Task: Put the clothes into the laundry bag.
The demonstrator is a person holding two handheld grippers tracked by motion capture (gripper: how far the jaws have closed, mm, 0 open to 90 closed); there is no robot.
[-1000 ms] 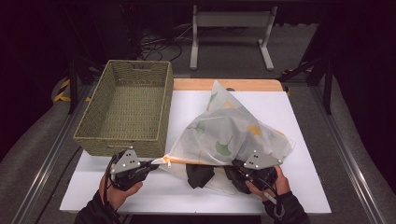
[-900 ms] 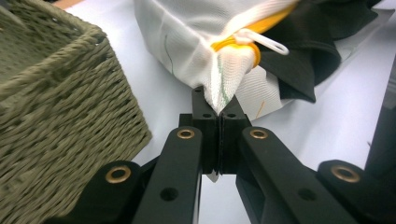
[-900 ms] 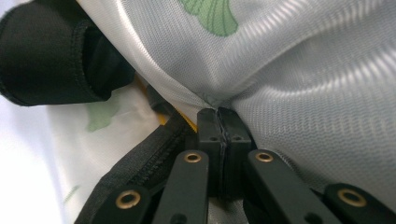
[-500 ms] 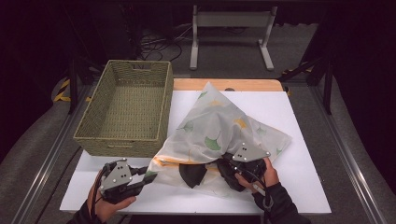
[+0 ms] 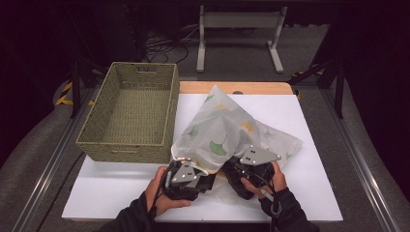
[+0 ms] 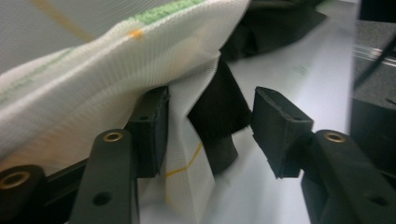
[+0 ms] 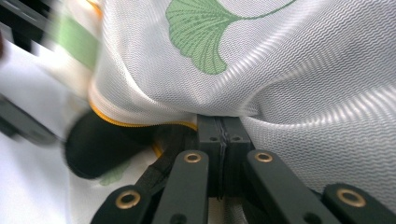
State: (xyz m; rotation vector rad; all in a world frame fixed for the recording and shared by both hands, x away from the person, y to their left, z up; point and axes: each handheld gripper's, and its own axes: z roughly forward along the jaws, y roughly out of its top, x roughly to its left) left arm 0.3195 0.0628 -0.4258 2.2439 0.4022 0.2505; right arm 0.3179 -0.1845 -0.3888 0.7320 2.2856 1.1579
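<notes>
A white mesh bag (image 5: 227, 133) printed with green and yellow leaves lies on the white board, with black cloth (image 5: 212, 181) poking from its near mouth. My left gripper (image 5: 203, 178) sits at that mouth. In the left gripper view its jaws (image 6: 212, 100) have just been opening; the bag's hem (image 6: 182, 154) and a fold of black cloth (image 6: 219, 135) hang between them, and only the left pad touches the mesh. My right gripper (image 5: 237, 175) is shut on the bag's yellow-trimmed edge (image 7: 140, 123), its pads (image 7: 223, 126) pressed together on the mesh (image 7: 303, 70).
A woven green basket (image 5: 124, 145) stands at the left of the board, its near wall close to my left hand. The white board (image 5: 300, 193) runs on to the right of the bag. Metal rails flank the table and a stand's legs rise behind it.
My left gripper let go of the bag's stretched left corner, slid right to the bag's mouth and opened its jaws. The bag slumped rightward. The right gripper stayed shut on the edge.
</notes>
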